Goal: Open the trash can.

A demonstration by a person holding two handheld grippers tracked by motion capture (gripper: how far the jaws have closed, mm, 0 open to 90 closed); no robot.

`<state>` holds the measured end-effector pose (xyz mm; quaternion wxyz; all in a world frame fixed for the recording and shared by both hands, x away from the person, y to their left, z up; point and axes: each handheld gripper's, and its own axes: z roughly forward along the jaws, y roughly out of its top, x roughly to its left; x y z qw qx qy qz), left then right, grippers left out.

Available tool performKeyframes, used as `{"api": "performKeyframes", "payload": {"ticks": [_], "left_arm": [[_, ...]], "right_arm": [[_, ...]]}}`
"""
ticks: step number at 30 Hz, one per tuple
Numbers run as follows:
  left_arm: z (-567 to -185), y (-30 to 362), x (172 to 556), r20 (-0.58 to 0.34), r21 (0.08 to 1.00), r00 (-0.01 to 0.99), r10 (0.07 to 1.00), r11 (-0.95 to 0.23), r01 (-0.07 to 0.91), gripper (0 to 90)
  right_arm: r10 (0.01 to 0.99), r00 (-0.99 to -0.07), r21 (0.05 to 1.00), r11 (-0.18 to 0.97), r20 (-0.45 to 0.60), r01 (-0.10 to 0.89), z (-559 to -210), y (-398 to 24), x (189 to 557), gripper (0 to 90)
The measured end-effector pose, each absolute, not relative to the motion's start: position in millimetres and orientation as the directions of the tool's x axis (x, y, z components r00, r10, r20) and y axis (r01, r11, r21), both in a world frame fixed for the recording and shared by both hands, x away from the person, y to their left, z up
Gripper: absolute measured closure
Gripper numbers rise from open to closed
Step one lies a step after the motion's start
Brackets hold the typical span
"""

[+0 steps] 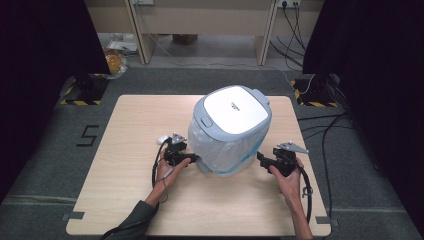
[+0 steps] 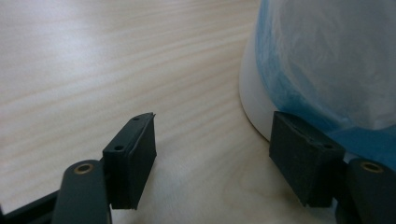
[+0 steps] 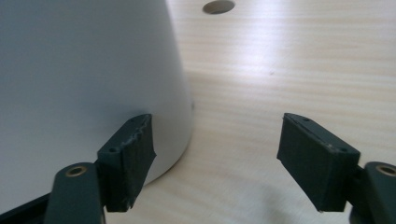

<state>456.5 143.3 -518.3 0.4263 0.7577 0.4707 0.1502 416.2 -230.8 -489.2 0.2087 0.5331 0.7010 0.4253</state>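
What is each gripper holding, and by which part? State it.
Nothing is held. The left gripper and the right gripper both stand open beside the base of the white bin, with only bare table between their jaws.

A black numeral "5" (image 1: 89, 135) is marked on the grey floor beside the table's left edge. A small dark logo (image 1: 234, 105) sits on the bin's white lid, too small to read.

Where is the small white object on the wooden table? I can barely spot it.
In the high view, the small white object lies on the light wooden table, just beyond the left gripper, left of the white bag-lined bin.
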Motion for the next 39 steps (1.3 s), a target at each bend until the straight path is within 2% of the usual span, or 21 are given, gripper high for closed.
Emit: {"api": "performKeyframes", "payload": {"ticks": [3,6,9,16,17,21,26,29,34,37,39], "left_arm": [[-520.1,143.2,447.5,-0.159,0.793,0.520,0.839,-0.206,0.574,29.8],[-520.2,143.6,442.4,-0.151,0.796,0.521,0.840,-0.209,0.568,30.2],[-519.8,144.6,436.8,-0.141,0.796,0.529,0.837,-0.221,0.563,30.1],[-520.0,144.7,425.3,-0.145,0.804,0.536,0.832,-0.217,0.554,30.1],[-520.0,144.0,421.0,-0.146,0.802,0.543,0.827,-0.222,0.554,30.2],[-519.6,141.2,414.9,-0.137,0.803,0.553,0.822,-0.235,0.548,30.1],[-519.6,140.3,410.1,-0.135,0.803,0.563,0.815,-0.243,0.545,29.3],[-519.4,140.1,406.9,-0.133,0.802,0.569,0.811,-0.249,0.543,28.8],[-519.8,138.3,404.1,-0.135,0.806,0.574,0.808,-0.247,0.538,28.5],[-519.2,136.6,401.9,-0.122,0.807,0.575,0.809,-0.256,0.532,28.5],[-518.8,135.5,400.7,-0.130,0.805,0.580,0.804,-0.256,0.535,28.8]], "right_arm": [[0.909,-0.373,0.811,0.074,0.184,0.580,-490.7,-224.2,403.2,22.3],[0.919,-0.369,0.820,0.103,0.138,0.563,-489.2,-220.8,403.8,22.3],[0.920,-0.359,0.820,0.083,0.155,0.566,-490.0,-219.3,411.6,24.0],[0.915,-0.382,0.822,0.117,0.128,0.558,-487.5,-212.0,440.4,26.8],[0.912,-0.385,0.825,0.107,0.141,0.555,-487.9,-211.8,444.5,27.0],[0.872,-0.388,0.810,-0.018,0.300,0.586,-496.4,-215.1,455.6,26.4],[0.903,-0.371,0.818,0.039,0.217,0.573,-490.8,-210.0,451.8,24.6],[0.922,-0.347,0.819,0.059,0.175,0.571,-481.6,-208.6,432.4,23.9],[0.898,-0.392,0.839,0.052,0.198,0.541,-479.8,-212.6,409.1,22.6],[0.876,-0.432,0.848,0.052,0.215,0.527,-478.5,-203.7,410.0,23.0],[0.887,-0.427,0.856,0.075,0.178,0.512,-477.9,-199.7,414.3,23.5]]}}
